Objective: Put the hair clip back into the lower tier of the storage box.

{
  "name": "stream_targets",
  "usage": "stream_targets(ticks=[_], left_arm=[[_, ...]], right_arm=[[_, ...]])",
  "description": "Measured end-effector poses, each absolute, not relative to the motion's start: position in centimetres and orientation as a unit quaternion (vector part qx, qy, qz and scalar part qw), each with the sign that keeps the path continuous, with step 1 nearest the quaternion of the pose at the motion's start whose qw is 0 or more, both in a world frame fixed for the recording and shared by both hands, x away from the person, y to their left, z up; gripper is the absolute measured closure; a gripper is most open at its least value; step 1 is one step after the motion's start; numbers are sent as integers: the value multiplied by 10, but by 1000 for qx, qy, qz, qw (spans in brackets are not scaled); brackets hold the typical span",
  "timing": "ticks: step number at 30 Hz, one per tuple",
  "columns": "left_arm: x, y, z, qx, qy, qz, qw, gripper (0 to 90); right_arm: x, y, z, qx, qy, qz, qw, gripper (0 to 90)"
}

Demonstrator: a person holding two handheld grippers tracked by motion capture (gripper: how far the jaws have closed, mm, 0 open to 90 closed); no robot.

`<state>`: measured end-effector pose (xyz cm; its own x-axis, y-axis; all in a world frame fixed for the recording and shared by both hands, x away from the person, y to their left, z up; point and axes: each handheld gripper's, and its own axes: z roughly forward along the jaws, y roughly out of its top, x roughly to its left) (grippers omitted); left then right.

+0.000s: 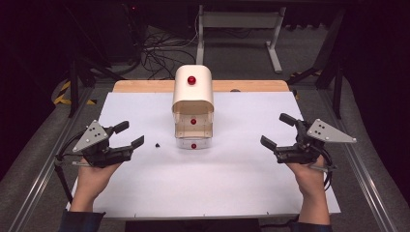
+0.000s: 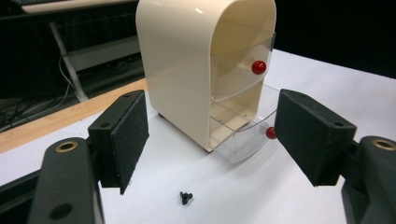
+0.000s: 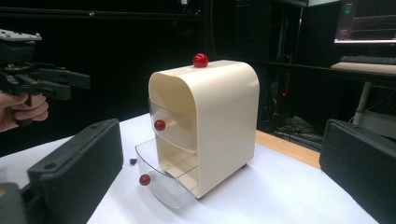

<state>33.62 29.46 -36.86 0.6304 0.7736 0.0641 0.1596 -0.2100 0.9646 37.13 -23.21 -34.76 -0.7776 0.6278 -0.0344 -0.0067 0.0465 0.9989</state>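
Note:
A cream drawer cabinet (image 1: pixel 193 93) with a red knob on top stands at the middle back of the white table. Its lower clear drawer (image 1: pixel 193 141) is pulled out; the upper clear drawer (image 2: pixel 238 70) is pushed in. Both have red knobs. A small black screw (image 1: pixel 157 144) lies on the table left of the open drawer, also seen as the screw (image 2: pixel 186 198) between my left jaws' line of sight. My left gripper (image 1: pixel 129 134) is open, empty, left of the screw. My right gripper (image 1: pixel 277 130) is open and empty, right of the cabinet (image 3: pixel 210 126).
The white sheet (image 1: pixel 208 183) covers the table, with a wooden strip (image 1: pixel 145 86) along the back edge. Metal rails run down both sides. Cables (image 1: pixel 159 53) and a desk frame (image 1: pixel 239 29) lie on the floor behind.

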Motion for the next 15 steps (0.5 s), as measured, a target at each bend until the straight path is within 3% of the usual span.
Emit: stream_targets(ticks=[15], left_arm=[[348,289,-384,732,339,279,520,336]], right_arm=[[371,-233,-347,228,680,654,243,2]])
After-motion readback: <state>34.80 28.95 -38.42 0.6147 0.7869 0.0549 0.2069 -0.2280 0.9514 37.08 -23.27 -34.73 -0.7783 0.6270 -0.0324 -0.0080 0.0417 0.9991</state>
